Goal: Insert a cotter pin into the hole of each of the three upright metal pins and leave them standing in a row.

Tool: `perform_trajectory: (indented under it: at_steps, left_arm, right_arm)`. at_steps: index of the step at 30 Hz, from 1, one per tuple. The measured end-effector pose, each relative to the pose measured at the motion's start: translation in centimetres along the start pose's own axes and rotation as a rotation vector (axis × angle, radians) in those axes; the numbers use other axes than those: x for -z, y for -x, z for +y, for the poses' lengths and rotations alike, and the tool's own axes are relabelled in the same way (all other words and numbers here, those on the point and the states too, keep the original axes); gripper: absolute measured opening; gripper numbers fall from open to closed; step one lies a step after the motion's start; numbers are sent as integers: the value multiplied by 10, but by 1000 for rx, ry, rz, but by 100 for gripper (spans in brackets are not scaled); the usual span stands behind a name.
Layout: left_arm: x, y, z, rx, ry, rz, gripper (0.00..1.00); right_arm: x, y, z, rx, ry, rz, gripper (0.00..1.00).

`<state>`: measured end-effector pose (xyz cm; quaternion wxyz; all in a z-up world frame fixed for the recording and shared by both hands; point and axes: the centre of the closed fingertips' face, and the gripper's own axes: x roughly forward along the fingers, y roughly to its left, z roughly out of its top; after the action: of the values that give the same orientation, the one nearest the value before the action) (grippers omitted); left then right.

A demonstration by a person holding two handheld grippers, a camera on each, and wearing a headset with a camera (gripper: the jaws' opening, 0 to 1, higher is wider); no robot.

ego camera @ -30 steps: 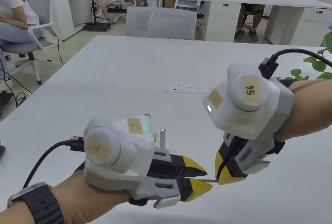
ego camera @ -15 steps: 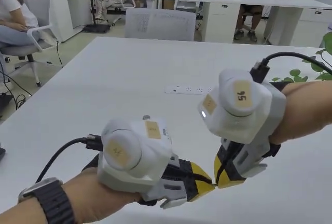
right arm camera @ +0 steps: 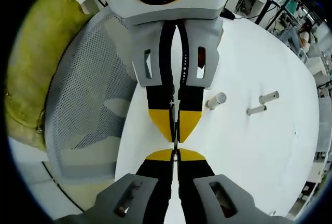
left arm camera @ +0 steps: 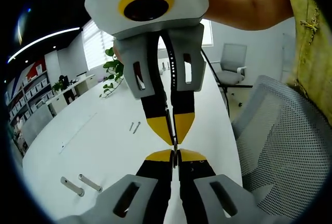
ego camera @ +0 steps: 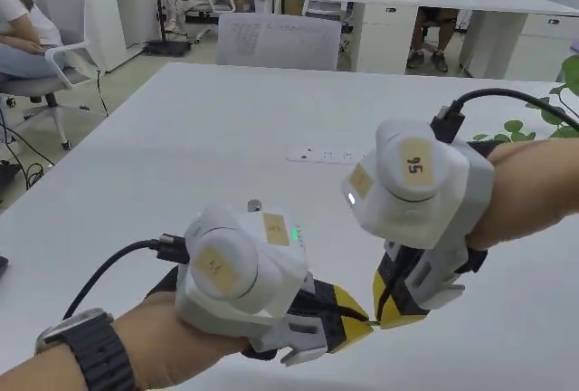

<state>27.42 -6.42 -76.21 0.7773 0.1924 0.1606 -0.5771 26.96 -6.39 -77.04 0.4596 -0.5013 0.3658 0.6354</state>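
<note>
Left gripper (left arm camera: pixel 175 157): jaws are pressing together, only a hairline gap between the yellow tips, and they are pinching one end of a thin cotter pin (left arm camera: pixel 171 128). Right gripper (right arm camera: pixel 175 156): jaws are closing to the same hairline gap, gripping the same cotter pin from the opposite end. The two grippers are meeting tip to tip, yellow tips almost touching, low over the near edge of the white table (ego camera: pixel 226 138).

Farther out, in the left gripper view, two metal pins (left arm camera: pixel 90 182) are lying flat side by side on the table, and two loose cotter pins (left arm camera: pixel 135 127) are lying together, well apart from them. In the right gripper view, a third metal pin (right arm camera: pixel 215 100) is sitting nearer the jaws; cannot tell whether it is upright. In the head view, the left gripper's body is covering most of the work area, with one rounded pin top (ego camera: pixel 254 205) peeking just above it.
</note>
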Motion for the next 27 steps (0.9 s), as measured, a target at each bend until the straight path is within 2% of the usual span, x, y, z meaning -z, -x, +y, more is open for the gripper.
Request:
perform_trajectory:
  at_steps: [8,16,19,24,27]
  left_arm:
    - [-1,3,2,7,28,-29,0]
    - [-4,6,5,10,110,-79,0]
    - [-4,7,7,2,123,-86,0]
    - [-7,9,11,-3,174,-113,0]
    - [-7,10,15,-10,235,-128,0]
  right_arm:
    - [-2,1,-1,4,-14,-16,3]
    - [-3,2,-3,25,-13,-44,4]
    - [-4,3,-5,41,-10,-60,5]
    - [-4,3,-6,61,-12,-75,8]
    - [-7,4,-9,83,-4,-98,9]
